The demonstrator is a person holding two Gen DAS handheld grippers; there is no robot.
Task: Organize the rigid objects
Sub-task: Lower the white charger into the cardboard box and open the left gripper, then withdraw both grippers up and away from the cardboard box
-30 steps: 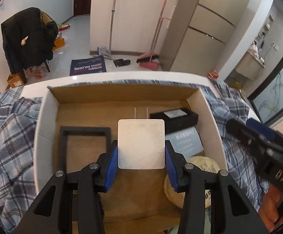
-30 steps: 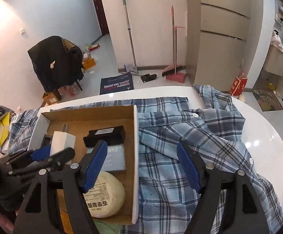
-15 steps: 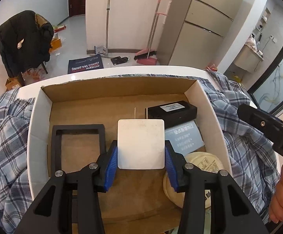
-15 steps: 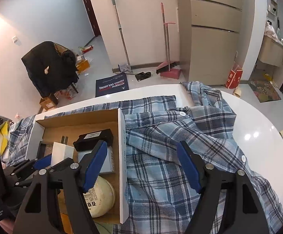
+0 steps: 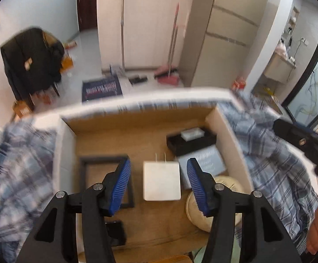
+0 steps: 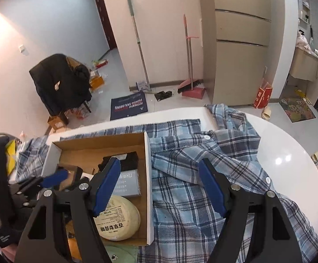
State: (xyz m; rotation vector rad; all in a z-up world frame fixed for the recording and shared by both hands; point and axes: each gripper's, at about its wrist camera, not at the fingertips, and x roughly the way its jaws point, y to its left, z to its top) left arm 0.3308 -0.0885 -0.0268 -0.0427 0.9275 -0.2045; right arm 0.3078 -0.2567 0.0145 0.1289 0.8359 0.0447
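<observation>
Between spread left jaws lies white charger [image 5: 161, 180], untouched

Your left view smears with motion blur toward its bent fisheye edges, while your right view stays sharp, evenly bright, with glare spots on the white counter [image 6: 290, 153].

Motion blur smeared the plaid shirt [image 5: 22, 166] and the far rim of the cardboard box [image 5: 137, 107] in the left wrist view. There the round cake [image 5: 224, 182] lay partly behind the left tongs [image 5: 159, 183], and the black frame [image 5: 97, 160] too. In the right wrist view the charger [image 6: 85, 176] was mostly hidden, its shape unclear.
</observation>
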